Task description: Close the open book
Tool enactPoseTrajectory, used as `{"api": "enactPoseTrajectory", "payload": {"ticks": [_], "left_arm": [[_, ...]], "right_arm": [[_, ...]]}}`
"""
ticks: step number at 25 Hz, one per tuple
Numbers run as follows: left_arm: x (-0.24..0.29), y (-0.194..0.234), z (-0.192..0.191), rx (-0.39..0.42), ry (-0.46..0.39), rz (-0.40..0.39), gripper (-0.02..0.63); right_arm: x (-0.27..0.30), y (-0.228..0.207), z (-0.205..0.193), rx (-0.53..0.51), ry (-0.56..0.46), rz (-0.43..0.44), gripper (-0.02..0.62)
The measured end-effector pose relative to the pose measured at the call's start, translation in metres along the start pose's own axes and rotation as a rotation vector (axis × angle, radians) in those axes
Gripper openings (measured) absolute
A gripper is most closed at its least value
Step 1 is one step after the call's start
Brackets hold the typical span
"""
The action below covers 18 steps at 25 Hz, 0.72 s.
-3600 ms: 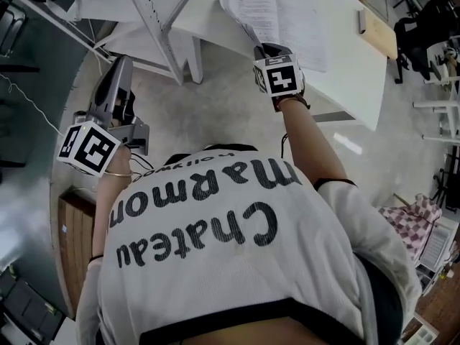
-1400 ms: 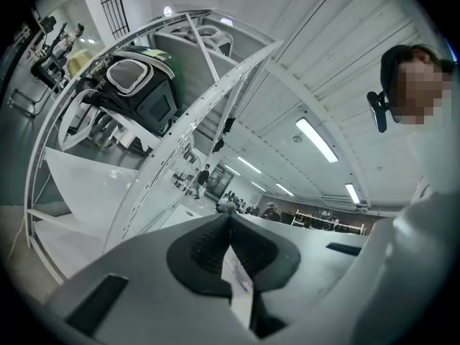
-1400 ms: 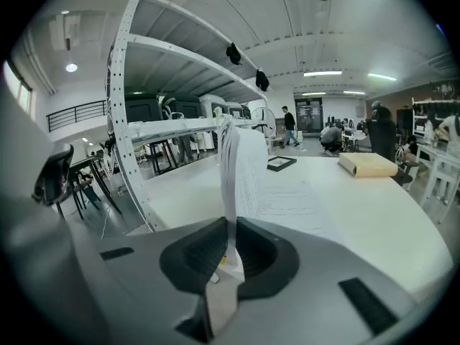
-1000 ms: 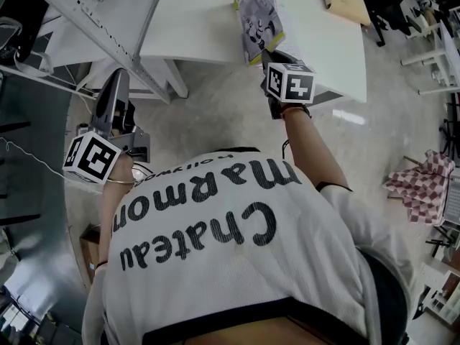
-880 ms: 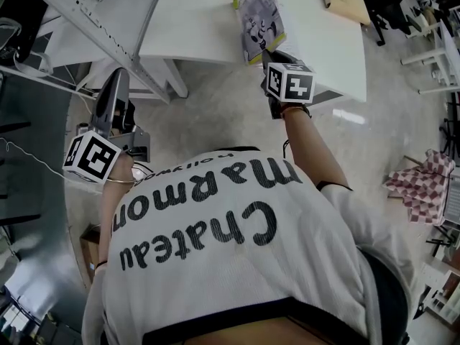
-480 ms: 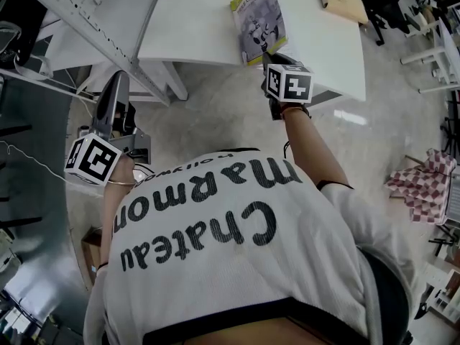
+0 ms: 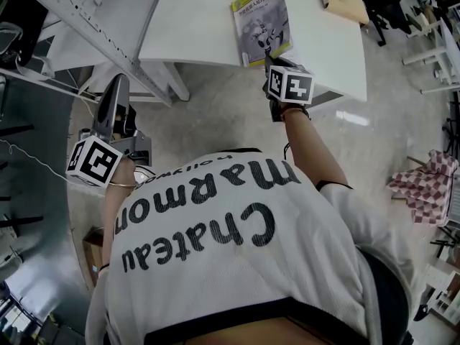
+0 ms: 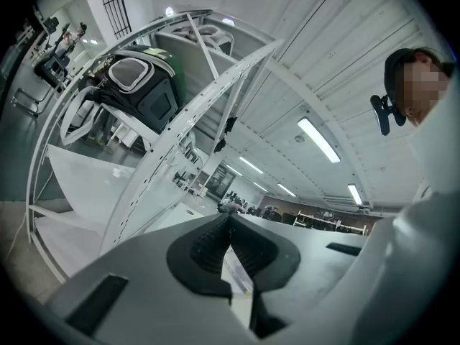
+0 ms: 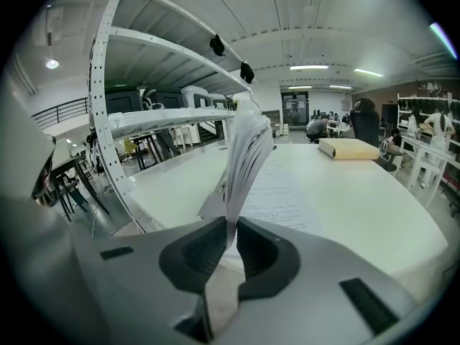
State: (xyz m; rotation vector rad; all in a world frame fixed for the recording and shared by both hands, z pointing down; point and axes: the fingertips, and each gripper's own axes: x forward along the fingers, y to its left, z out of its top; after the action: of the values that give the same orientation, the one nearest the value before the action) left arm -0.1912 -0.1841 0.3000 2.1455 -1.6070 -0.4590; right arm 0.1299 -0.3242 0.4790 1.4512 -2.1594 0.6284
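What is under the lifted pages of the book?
A flat printed page shows on the white table beside the lifted pages; what lies directly beneath them is hidden.

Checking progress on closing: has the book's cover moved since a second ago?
Yes. Held by the right tool, the book cover has tipped flatter toward the white table, showing more of its face.

A large open laboratory hall is indicated by long white-topped work tables [image 9: 352, 192], white perforated metal framing [image 9: 97, 85], ceiling strip lights [image 9: 309, 67], a polished grey floor [image 7: 215, 113] and distant seated people [image 9: 316, 126].
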Motion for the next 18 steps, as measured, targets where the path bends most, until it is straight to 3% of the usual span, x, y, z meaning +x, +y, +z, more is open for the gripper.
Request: {"api": "enactPoseTrajectory", "payload": {"ticks": [18], "left_arm": [[0.001,-0.001,-0.008,0.000,0.011,0.008,0.023]], "right_arm": [[0.007,-0.009,-0.013,0.037,0.026,-0.007,0.061]]}}
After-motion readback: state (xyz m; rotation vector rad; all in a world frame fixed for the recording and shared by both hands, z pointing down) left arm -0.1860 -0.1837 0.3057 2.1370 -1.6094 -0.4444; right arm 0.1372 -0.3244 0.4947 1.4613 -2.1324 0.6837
